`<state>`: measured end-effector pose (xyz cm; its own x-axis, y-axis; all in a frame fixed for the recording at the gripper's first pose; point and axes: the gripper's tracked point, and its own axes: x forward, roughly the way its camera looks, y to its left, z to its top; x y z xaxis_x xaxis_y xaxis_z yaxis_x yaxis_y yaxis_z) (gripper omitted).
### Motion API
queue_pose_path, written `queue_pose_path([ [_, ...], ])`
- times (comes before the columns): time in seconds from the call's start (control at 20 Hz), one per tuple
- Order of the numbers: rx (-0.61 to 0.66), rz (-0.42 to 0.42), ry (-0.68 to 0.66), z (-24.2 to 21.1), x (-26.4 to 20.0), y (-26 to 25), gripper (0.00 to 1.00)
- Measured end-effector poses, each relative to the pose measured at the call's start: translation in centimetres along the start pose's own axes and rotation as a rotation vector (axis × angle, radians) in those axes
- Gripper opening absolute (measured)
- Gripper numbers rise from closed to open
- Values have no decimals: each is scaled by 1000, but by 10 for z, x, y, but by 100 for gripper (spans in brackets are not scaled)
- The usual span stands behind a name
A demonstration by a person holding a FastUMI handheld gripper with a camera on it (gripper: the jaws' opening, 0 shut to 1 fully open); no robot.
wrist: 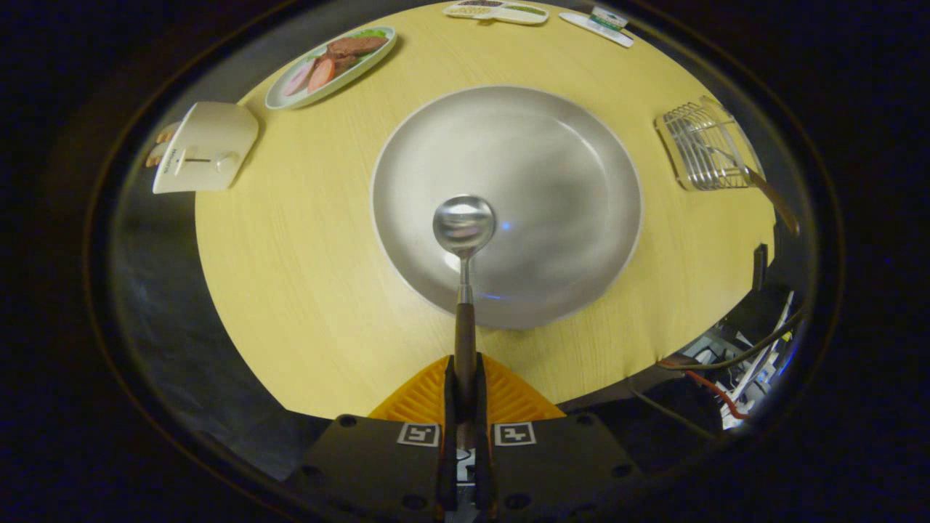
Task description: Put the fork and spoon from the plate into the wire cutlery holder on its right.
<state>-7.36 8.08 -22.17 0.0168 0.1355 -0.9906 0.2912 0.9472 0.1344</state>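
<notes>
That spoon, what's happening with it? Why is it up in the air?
A person's handheld gripper has its jaws shut on the spoon's dark handle, and the bowl of the spoon sticks out ahead over the big grey plate. The plate has nothing else on it. To the plate's right stands the wire cutlery holder, and a utensil, probably the fork, already leans in it. The spoon likely goes there next. A toaster and a plate of food sit farther off on the round wooden table.

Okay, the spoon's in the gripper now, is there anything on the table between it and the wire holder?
Nothing visible. The gripper is shut on the spoon above the plate; from the plate's right rim to the holder, where the fork already leans, is bare table.
</notes>
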Motion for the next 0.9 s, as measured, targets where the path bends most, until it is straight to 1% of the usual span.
queue_pose_path([
  [0.15,24,1,-22,17,-29,0,13],
  [0.4,70,15,-49,17,-52,-4,13],
  [0.65,96,11,-68,28,-81,-18,13],
  [0.9,180,20,-106,50,-125,-45,13],
])
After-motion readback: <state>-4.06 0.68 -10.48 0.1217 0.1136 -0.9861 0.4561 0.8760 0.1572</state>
